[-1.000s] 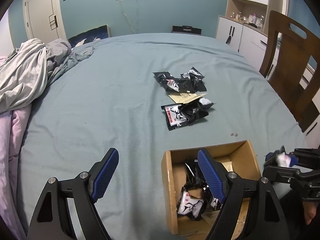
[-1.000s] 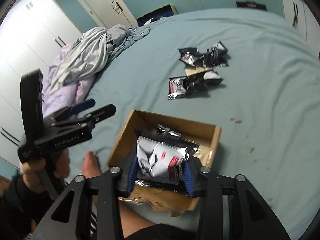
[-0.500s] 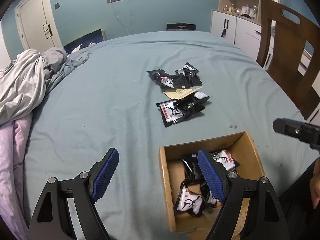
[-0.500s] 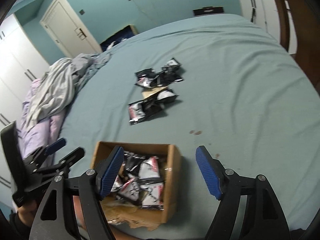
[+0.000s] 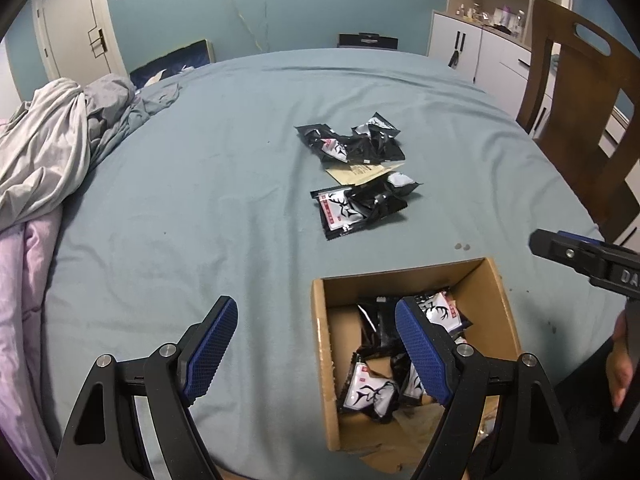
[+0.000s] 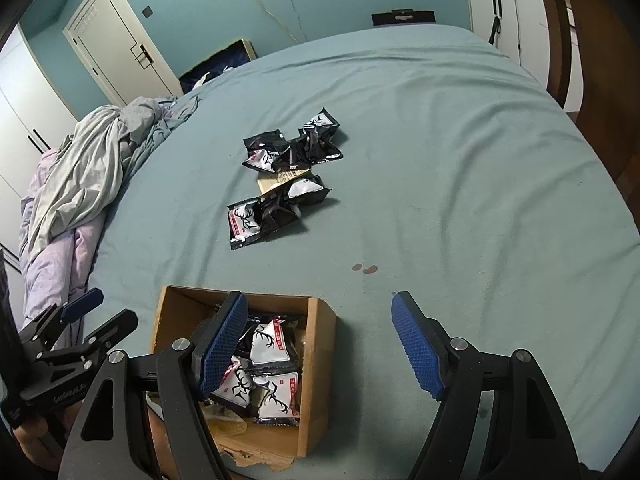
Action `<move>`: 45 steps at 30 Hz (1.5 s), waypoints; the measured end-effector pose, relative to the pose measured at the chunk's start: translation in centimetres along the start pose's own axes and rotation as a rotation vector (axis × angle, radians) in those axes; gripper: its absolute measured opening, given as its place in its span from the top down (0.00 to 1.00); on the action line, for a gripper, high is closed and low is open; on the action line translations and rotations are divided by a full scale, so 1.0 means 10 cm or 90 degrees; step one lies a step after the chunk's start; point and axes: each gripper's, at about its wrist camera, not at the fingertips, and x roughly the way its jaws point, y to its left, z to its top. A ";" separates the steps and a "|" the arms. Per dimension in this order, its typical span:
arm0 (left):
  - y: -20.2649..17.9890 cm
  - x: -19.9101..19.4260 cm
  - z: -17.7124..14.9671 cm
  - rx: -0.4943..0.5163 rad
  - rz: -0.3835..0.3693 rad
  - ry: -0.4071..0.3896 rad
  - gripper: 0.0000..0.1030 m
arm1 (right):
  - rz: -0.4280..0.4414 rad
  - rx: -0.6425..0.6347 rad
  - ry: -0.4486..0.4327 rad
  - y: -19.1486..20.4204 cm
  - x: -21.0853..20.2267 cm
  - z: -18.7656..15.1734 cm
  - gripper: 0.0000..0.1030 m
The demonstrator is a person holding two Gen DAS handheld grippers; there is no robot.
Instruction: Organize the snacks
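Note:
An open cardboard box (image 5: 500,292) (image 6: 316,344) sits at the near edge of the teal-covered bed and holds several black-and-white snack packets (image 5: 370,394) (image 6: 272,346). More packets lie in two heaps mid-bed: a near heap (image 5: 360,206) (image 6: 272,212) and a far heap (image 5: 352,144) (image 6: 296,148), with a tan paper (image 5: 360,171) between them. My left gripper (image 5: 316,344) is open and empty, at the box's left. My right gripper (image 6: 320,340) is open and empty above the box's right wall; it also shows in the left wrist view (image 5: 580,256).
Crumpled grey and lilac bedding (image 5: 44,152) (image 6: 76,184) lies along the bed's left side. A wooden chair (image 5: 580,120) stands at the right. White cabinets (image 5: 472,48) and a door (image 6: 116,44) are at the back.
My right gripper opened and let a snack packet fall into the box, then rose and drew back to the right. The left gripper stayed open and lifted slightly.

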 end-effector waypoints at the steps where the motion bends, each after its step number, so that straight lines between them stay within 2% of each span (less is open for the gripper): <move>1: -0.02 -0.01 0.00 0.006 0.003 -0.003 0.20 | -0.002 0.000 -0.002 -0.01 0.01 0.02 0.28; 5: -0.10 0.00 0.00 0.027 0.010 -0.007 0.20 | -0.019 -0.005 0.005 -0.04 0.14 0.13 0.28; 9: -0.13 0.01 -0.01 0.038 0.015 -0.006 0.20 | -0.012 0.017 0.012 -0.11 0.24 0.22 0.28; 15: -0.09 0.09 0.00 0.028 0.015 0.017 0.20 | -0.028 0.000 0.021 -0.10 0.47 0.44 0.28; 18: -0.06 0.14 0.00 0.020 0.008 0.034 0.20 | -0.039 -0.004 0.034 -0.09 0.69 0.59 0.28; 25: 0.01 0.28 0.00 -0.001 -0.009 0.068 0.20 | -0.014 -0.013 0.089 -0.07 1.28 0.88 0.28; 32: 0.08 0.40 0.05 -0.020 -0.017 0.087 0.20 | -0.026 -0.089 0.120 0.09 1.79 1.02 0.28; 39: 0.13 0.49 0.07 -0.041 -0.033 0.106 0.20 | 0.021 -0.123 0.132 0.24 2.15 1.14 0.28; 42: 0.14 0.51 0.07 -0.046 -0.034 0.110 0.20 | 0.081 -0.083 0.156 0.17 2.28 1.25 0.28; 45: 0.14 0.50 0.08 -0.048 -0.035 0.109 0.20 | 0.109 -0.044 0.180 0.09 2.41 1.32 0.28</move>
